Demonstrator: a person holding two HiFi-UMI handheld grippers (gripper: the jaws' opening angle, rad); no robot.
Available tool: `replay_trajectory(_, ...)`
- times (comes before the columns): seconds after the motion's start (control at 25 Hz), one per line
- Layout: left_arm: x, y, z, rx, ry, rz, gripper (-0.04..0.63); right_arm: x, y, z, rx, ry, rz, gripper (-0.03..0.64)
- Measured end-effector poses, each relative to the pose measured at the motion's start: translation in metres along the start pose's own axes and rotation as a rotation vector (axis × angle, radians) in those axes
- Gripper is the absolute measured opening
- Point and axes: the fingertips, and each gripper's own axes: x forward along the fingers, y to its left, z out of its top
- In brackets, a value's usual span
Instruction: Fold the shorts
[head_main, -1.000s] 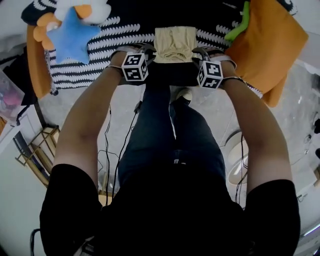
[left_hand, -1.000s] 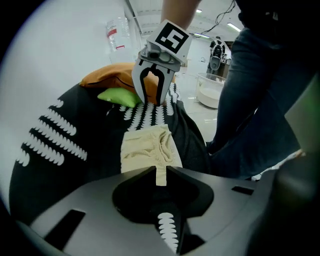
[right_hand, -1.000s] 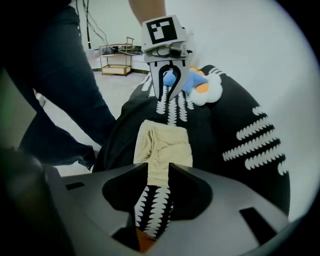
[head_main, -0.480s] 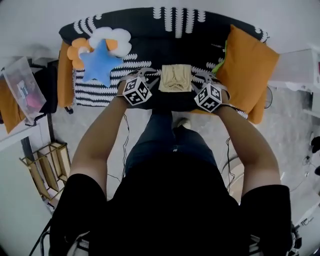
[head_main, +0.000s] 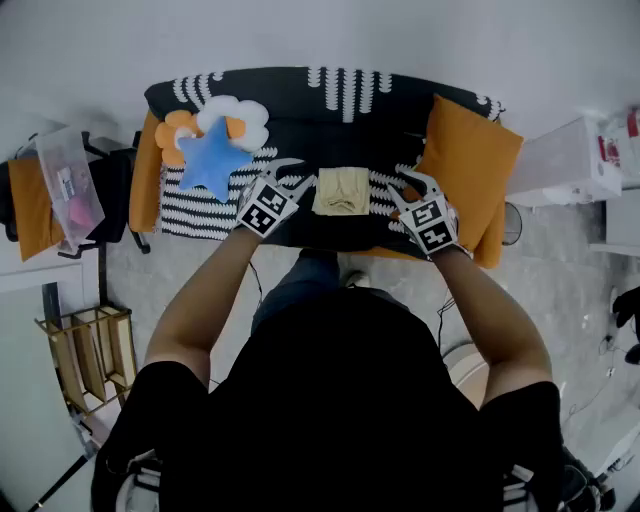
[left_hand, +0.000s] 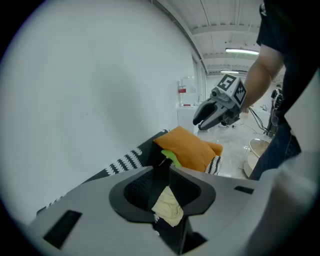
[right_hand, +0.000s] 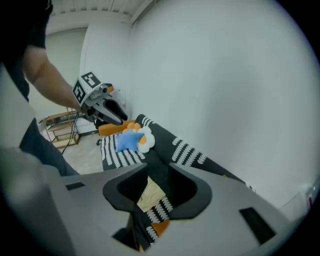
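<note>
The beige shorts (head_main: 341, 191) lie folded in a small rectangle on the black-and-white striped sofa cover (head_main: 200, 210). My left gripper (head_main: 293, 177) hangs in the air just left of them, its jaws opening with nothing between them. My right gripper (head_main: 405, 186) hangs just right of them, open and empty. In the left gripper view the shorts (left_hand: 168, 209) show far below through the gap of the left gripper (left_hand: 165, 172), with the right gripper (left_hand: 220, 107) across. The right gripper view has the shorts (right_hand: 149, 195) below the right gripper (right_hand: 155, 172) and the left gripper (right_hand: 102, 106) opposite.
A blue star cushion (head_main: 213, 157) on a white-and-orange flower cushion sits at the sofa's left. An orange pillow (head_main: 465, 165) leans at its right, a green thing (left_hand: 171, 156) beside it. A wooden rack (head_main: 85, 345) and a white cabinet (head_main: 565, 160) stand on the floor.
Both grippers lifted away from the sofa's front edge and rolled, staying either side of the shorts. The head view rose, so the sofa looks smaller. The shorts stayed folded in place.
</note>
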Motion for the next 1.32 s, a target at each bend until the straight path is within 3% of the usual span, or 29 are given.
replay_trajectory(0.28, -0.058, -0.009, 0.076, -0.117, -0.117, 0.029, 0.117, -0.097, -0.034, 0.036, 0.176, -0.13, -0.1, 0.127)
replay_trajectory(0.48, -0.094, -0.009, 0.12, -0.144, -0.192, 0.068, 0.117, -0.152, -0.052, 0.054, 0.288, -0.218, -0.137, 0.114)
replay_trajectory(0.72, -0.129, -0.015, 0.152, -0.153, -0.244, 0.093, 0.117, -0.201, -0.07, 0.065, 0.333, -0.287, -0.193, 0.106)
replay_trajectory(0.96, -0.141, -0.02, 0.164, -0.166, -0.242, 0.113, 0.117, -0.233, -0.091, 0.052, 0.357, -0.304, -0.281, 0.091)
replay_trajectory(1.32, -0.136, -0.034, 0.171, -0.189, -0.245, 0.099, 0.118, -0.235, -0.085, 0.053, 0.336, -0.294, -0.287, 0.077)
